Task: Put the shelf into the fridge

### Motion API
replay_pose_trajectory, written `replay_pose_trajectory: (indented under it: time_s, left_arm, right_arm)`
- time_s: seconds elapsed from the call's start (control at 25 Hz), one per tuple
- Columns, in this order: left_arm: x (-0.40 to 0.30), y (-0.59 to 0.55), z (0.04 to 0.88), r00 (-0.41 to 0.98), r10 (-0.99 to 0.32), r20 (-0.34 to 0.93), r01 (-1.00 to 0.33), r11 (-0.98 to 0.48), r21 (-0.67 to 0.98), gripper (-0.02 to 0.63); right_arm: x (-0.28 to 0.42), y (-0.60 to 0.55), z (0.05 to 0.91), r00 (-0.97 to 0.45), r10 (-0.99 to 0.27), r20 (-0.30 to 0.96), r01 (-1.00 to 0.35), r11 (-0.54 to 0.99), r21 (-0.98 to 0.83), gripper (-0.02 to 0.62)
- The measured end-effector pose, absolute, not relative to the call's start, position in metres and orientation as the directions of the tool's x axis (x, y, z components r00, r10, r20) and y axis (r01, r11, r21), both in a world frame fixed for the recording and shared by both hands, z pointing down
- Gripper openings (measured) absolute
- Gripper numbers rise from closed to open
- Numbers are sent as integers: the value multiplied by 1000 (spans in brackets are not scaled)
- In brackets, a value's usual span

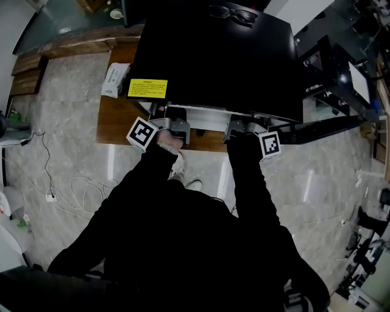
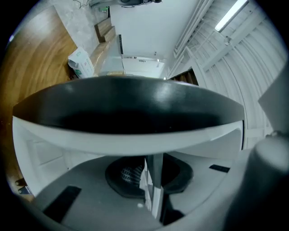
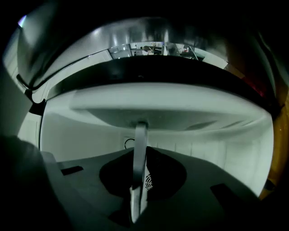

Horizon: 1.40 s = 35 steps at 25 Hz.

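Note:
A black mini fridge point(image 1: 213, 55) stands on a wooden table point(image 1: 116, 125), its door point(image 1: 329, 129) swung open to the right. At its open front, both grippers hold a thin pale shelf point(image 1: 207, 114) by its near edge. My left gripper point(image 1: 173, 129) is shut on the shelf point(image 2: 156, 164), which shows edge-on between the jaws of the left gripper point(image 2: 150, 189). My right gripper point(image 1: 244, 129) grips the same shelf point(image 3: 140, 144); the plate runs from the right gripper point(image 3: 137, 189) into the fridge's white interior point(image 3: 203, 149). Most of the shelf is hidden.
A tissue pack point(image 1: 114, 79) lies on the table left of the fridge. A yellow label point(image 1: 147, 88) is stuck on the fridge top, and a pair of glasses point(image 1: 233, 13) rests there. Cables point(image 1: 55, 183) trail on the floor at left. Equipment point(image 1: 359, 73) crowds the right.

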<state>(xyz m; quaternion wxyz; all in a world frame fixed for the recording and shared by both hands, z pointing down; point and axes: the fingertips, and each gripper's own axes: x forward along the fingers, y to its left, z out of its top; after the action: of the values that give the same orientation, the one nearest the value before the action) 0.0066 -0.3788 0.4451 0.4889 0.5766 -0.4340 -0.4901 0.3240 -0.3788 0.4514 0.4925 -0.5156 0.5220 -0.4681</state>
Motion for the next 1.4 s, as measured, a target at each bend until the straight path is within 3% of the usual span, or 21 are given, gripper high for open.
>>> replay_pose_trajectory:
  time_s: [0.28,0.4,0.56,0.68,0.84,1.0,1.12,1.24,1.4]
  left_arm:
    - [10,-382,438,181,-965,-191,-65,-206,976,46]
    - [17,-370,431,231,-949,-212,-73,-235,969,116]
    - [35,-334,425,344,-908,-239,-109,-292,950,141]
    - [45,-303,428,450,-867,-214,-217,-338,916,144]
    - [62,-263,420,616,-775,-140,-431,-480,764,143]
    - [94,-223,402,755,-654,-50,-545,-668,507,115]
    - [104,-205,390,780,-626,-18,-560,-710,427,13]
    - [110,-194,380,795,-607,-17,-552,-734,395,5]
    - [112,-187,372,795,-606,-21,-564,-752,341,5]
  right_arm:
    - [323,-380,449,-11,-999,-36,-123,37,-992,32]
    - [316,-364,446,-53,-998,-34,-150,42,-988,51]
    - [304,-327,446,-137,-990,-29,-214,58,-975,68]
    - [297,-297,442,-214,-977,-26,-321,95,-942,63]
    - [273,-265,420,-390,-919,-59,-506,268,-820,34]
    - [244,-234,402,-569,-821,-46,-610,459,-646,21]
    - [223,-209,383,-656,-755,-24,-663,591,-460,8]
    - [207,-188,369,-705,-709,-5,-673,672,-310,5]
    - [200,-177,355,-718,-696,-27,-671,701,-242,5]
